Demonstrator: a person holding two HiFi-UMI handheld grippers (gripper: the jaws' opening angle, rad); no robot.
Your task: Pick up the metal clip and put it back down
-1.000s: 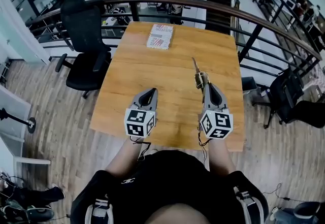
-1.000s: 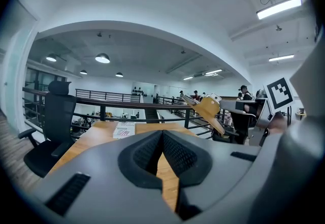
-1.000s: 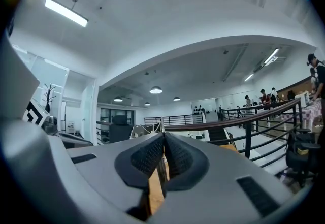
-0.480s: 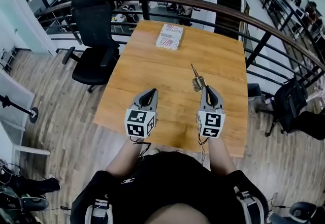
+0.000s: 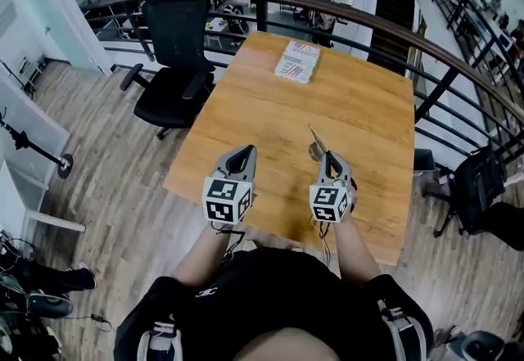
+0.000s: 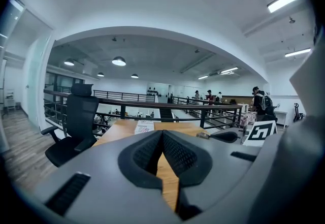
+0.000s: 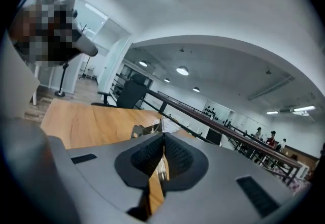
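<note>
Metal clip [image 5: 314, 143] in the grip! The right gripper [image 5: 327, 157] has its fingers [image 7: 179, 159] pinched on it. In the right gripper view a thin strip of bright metal runs up between the two ribbed pads. The clip's folded end pokes out past the fingertips [image 7: 152, 127], with wood grain behind it. From the head view, the clip juts forward from that gripper as a slim point, out over the near right part of the counter [image 5: 262, 114]. Whether it touches the wood cannot be told from here.

Over on the other side, the left gripper [image 5: 239, 153] sits level near the counter's front edge, well apart from the clip. Its fingers [image 6: 147, 152] are pressed together at the tips with nothing between them, only counter showing through the slit below.

Far end of the counter: a booklet [image 5: 299, 62] with red print lies flat near the back edge. A black office chair [image 5: 176, 48] stands off the counter's left corner, and a dark railing [image 5: 385, 24] curves behind it all.
</note>
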